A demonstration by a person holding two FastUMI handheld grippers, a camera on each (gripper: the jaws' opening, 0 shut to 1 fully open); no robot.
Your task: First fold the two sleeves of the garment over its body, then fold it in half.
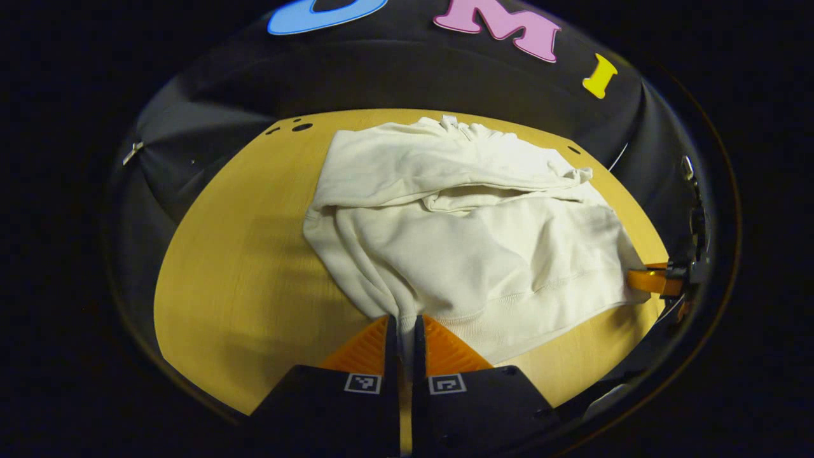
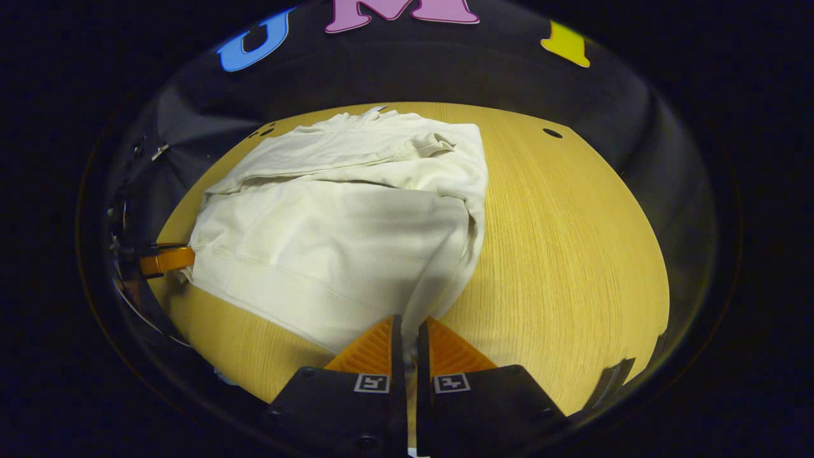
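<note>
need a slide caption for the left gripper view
Left claw shut on the hem corner of a cream sweatshirt lying on the wooden table, right claw at the opposite corner.

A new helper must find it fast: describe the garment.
On the round wooden table before the black cloth wall lies a cream sweatshirt, sleeves folded over its body. It is the one soft, pale thing there, its near hem pinched by the left gripper and right gripper.
</note>
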